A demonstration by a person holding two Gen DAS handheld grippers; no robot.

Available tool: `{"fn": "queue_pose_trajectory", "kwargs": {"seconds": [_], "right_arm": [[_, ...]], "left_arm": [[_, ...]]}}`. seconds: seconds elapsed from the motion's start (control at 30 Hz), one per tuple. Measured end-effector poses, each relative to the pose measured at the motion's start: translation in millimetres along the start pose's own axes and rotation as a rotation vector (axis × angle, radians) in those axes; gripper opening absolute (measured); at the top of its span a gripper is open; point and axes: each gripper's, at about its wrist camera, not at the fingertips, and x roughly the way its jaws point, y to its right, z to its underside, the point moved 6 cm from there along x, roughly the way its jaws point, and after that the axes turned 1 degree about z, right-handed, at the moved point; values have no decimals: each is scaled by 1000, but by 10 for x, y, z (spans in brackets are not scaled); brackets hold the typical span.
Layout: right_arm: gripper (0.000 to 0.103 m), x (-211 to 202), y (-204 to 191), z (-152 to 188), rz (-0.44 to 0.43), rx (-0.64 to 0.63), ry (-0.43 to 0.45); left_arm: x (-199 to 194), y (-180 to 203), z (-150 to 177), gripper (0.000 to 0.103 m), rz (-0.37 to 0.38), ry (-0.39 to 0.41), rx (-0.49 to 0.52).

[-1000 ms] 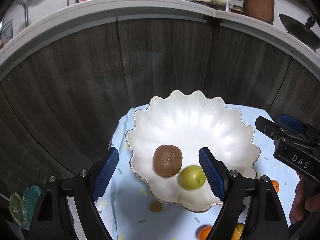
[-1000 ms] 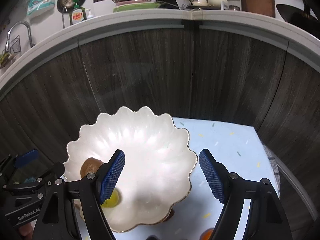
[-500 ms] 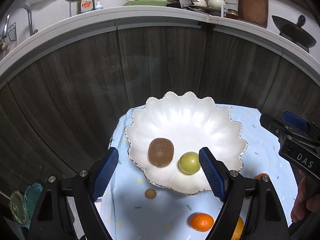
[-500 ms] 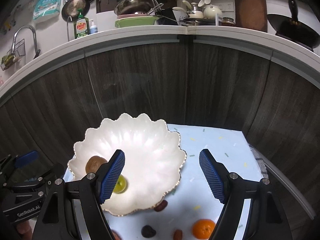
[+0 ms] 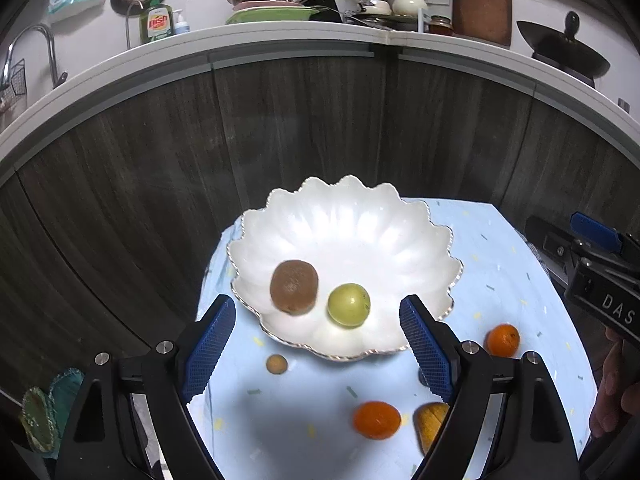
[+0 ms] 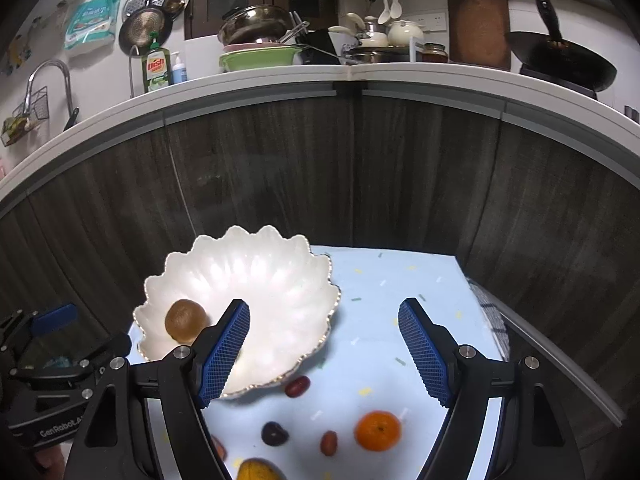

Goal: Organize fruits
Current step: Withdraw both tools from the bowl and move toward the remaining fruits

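Presently risks nudging the loose orange off the cloth with the wide, empty right gripper, left gripper likewise wide, kiwi at 9 o'clock in the bowl.

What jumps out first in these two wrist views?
The scalloped white bowl dominates mid-frame on the pale blue tablecloth, holding a brown kiwi and a green fruit side by side. Loose fruit lies on the cloth nearer the cameras, notably a bright orange and a dark plum. Both the left gripper and right gripper are open and empty.
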Motion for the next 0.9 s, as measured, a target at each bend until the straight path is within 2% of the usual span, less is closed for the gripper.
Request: {"fn": "queue_pose_trajectory", "kwargs": {"seconds": [0.47,0.9], "right_arm": [[77,-217,324,247,34,28,-15],[77,-351,504,504,46,47,-34]], "left_arm": [[-125,338,234,85,32,-7,38],[-283,493,388,86,28,31,38]]}}
